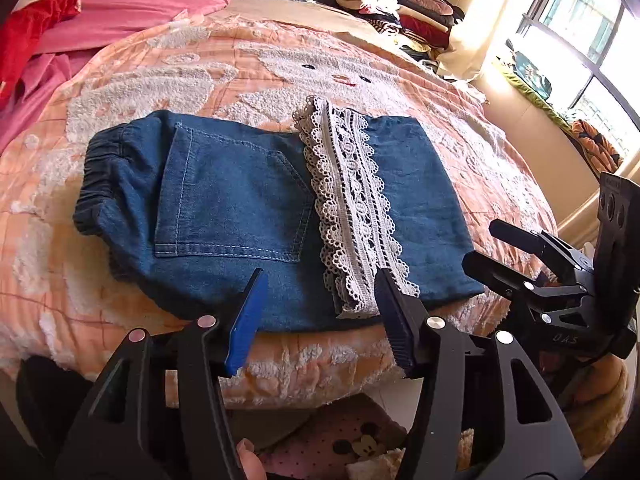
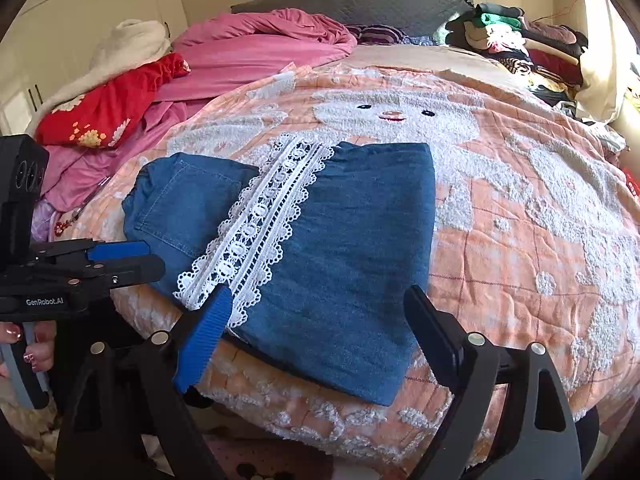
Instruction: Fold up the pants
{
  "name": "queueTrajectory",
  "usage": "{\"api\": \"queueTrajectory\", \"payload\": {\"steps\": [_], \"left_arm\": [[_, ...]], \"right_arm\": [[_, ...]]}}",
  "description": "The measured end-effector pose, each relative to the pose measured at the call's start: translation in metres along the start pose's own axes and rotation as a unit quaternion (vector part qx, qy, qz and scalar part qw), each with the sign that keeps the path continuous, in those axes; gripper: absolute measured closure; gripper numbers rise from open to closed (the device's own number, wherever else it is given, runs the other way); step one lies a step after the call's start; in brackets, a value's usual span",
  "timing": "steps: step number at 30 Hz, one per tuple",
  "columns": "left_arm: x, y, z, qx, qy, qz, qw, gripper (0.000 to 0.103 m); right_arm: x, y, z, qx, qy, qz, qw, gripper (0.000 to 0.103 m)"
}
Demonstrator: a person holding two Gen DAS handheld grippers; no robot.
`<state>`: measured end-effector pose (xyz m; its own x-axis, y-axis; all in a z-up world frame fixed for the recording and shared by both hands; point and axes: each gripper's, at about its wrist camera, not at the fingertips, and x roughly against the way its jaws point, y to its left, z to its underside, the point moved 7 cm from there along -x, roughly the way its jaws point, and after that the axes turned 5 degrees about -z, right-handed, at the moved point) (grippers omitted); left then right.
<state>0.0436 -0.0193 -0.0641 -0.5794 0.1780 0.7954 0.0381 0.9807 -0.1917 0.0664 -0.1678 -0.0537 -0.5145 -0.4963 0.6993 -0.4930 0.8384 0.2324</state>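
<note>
Both tongs, left (image 1: 320, 312) and right (image 2: 316, 320), hang spread and empty at the bed's (image 2: 520, 240) near edge, where the pants (image 2: 344, 264) lie folded, lace hem (image 2: 256, 232) uppermost; pinch both near corners together for an even fold

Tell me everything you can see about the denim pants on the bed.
The denim pants are blue, folded into a compact rectangle, lying flat on the peach quilt near its front edge. An elastic waistband sits at the left end, a stitched pocket faces up, and a white lace trim crosses the top diagonally. Neither gripper holds them.
</note>
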Motion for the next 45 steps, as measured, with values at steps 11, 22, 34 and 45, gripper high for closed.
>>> {"api": "queueTrajectory", "payload": {"steps": [11, 22, 34, 45], "left_arm": [[0.018, 0.016, -0.007, -0.009, -0.026, -0.022, 0.9994, 0.028], [0.027, 0.046, -0.006, 0.011, -0.036, -0.043, 0.9984, 0.011], [0.029, 0.087, -0.003, 0.056, -0.034, -0.066, 0.9957, 0.01], [0.026, 0.123, 0.005, 0.113, -0.024, -0.065, 0.9912, 0.01]], "right_arm": [[0.003, 0.014, -0.022, 0.011, -0.011, 0.013, 1.0, 0.011], [-0.005, 0.034, -0.046, 0.035, -0.014, 0.006, 0.999, 0.006], [-0.03, 0.067, -0.084, 0.077, -0.011, -0.022, 0.997, 0.006], [-0.062, 0.099, -0.11, 0.12, 0.004, -0.051, 0.992, 0.006]]}}
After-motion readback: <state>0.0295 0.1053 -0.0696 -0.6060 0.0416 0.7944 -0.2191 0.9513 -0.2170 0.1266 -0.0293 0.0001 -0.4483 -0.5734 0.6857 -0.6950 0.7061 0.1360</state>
